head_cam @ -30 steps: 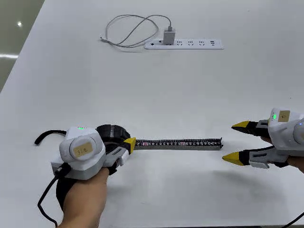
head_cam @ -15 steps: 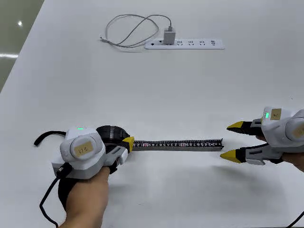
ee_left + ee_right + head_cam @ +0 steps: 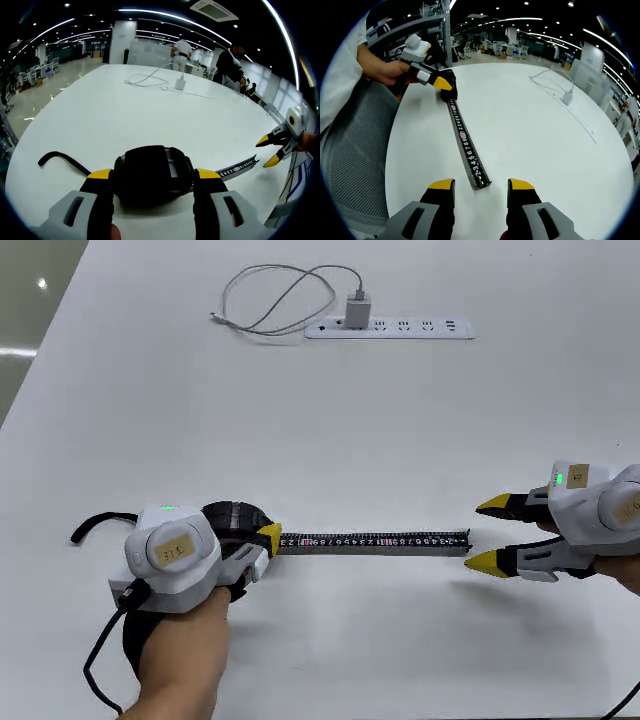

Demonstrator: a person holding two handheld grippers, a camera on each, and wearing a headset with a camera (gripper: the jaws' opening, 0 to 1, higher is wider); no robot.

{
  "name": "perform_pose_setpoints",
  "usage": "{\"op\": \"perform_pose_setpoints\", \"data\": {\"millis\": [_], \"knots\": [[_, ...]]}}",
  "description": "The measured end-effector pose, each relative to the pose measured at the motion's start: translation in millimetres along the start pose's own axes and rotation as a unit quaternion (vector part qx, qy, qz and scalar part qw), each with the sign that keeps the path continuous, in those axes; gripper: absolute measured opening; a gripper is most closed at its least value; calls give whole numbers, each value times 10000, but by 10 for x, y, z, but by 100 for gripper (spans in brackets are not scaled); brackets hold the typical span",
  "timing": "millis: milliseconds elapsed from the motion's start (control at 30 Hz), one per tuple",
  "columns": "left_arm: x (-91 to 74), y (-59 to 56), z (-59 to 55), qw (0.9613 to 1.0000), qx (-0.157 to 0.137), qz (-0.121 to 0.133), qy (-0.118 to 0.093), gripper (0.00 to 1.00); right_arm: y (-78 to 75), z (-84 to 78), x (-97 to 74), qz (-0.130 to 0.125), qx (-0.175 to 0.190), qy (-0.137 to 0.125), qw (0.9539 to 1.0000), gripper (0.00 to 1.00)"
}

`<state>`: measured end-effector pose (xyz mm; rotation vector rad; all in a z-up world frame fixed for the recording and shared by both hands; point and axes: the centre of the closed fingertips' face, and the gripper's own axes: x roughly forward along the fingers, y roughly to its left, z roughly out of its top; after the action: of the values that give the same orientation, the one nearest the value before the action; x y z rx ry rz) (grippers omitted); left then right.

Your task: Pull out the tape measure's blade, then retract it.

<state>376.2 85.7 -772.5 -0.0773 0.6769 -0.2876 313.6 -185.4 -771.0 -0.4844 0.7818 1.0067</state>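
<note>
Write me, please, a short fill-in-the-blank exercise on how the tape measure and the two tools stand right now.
1. The left tool is ____ on the tape measure case.
2. The right tool is ____, near the free end of the blade.
3. The blade lies pulled out along the ____ table.

Missing words: shut; open; white.

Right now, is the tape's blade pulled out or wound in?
Out: the blade lies stretched along the table from the case.
</note>
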Motion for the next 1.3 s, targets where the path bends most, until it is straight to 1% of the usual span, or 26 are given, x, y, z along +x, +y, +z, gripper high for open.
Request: {"op": "perform_pose_setpoints", "data": {"millis": [200,400,567,800,1000,1300], "knots": [[0,-2,1,10000,5,-14,1,60,7,4,13,48,-55,30,10000,37],[2,1,1,10000,8,-29,12,60,-3,-14,33,131,-174,129,9997,34],[-3,-3,-2,10000,7,-39,20,60,-12,-40,77,224,-368,293,9986,31],[-4,-1,-4,10000,5,-46,28,60,-14,-98,142,380,-610,540,9959,25],[1,1,-3,10000,-2,-47,36,60,-20,-109,183,490,-711,654,9941,23],[0,1,-6,10000,-6,-53,46,59,26,-138,258,711,-914,813,9899,17]]}}
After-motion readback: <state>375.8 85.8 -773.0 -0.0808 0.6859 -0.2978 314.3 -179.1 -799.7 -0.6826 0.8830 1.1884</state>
